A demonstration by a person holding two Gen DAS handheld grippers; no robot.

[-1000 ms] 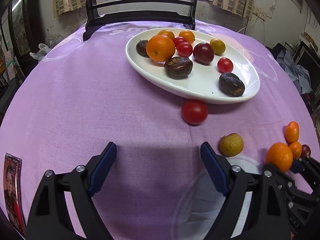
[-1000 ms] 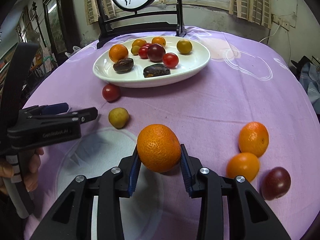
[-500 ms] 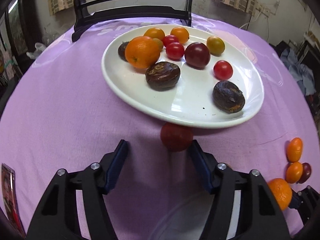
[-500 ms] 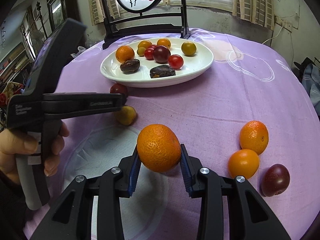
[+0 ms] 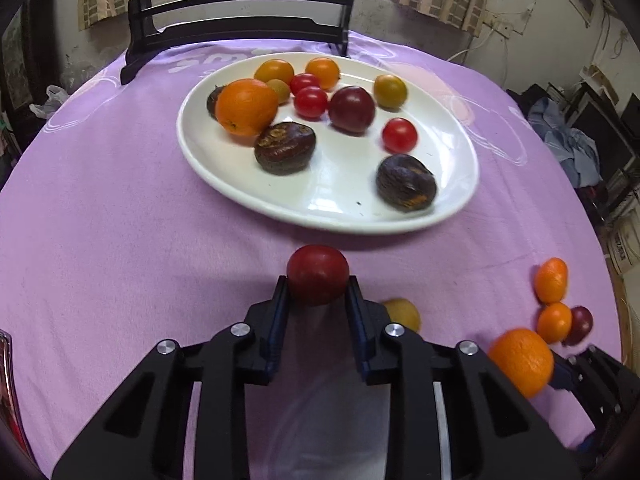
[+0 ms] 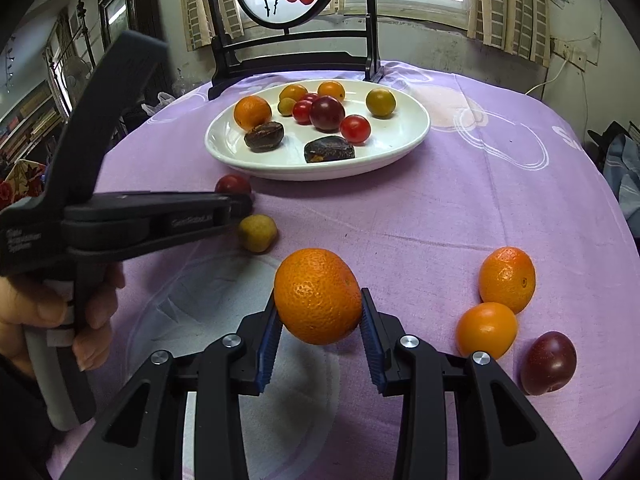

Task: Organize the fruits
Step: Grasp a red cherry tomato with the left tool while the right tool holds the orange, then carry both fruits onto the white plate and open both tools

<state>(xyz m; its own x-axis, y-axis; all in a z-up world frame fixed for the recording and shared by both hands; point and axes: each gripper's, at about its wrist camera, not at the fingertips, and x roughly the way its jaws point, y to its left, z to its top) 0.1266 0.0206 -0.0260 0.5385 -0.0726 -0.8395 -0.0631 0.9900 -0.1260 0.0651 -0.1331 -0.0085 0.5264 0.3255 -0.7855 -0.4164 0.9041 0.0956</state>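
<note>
Left wrist view, white plate (image 5: 460, 200) holding orange (image 5: 246, 107), tomatoes (image 5: 399, 135)

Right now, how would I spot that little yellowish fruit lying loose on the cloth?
Start at the white plate of fruit on the purple tablecloth, then look down to the bare cloth just in front of its near left edge. There the small yellow fruit lies beside a dark red tomato. It is the only dull yellow one off the plate; the other loose fruits are orange or dark red.
</note>
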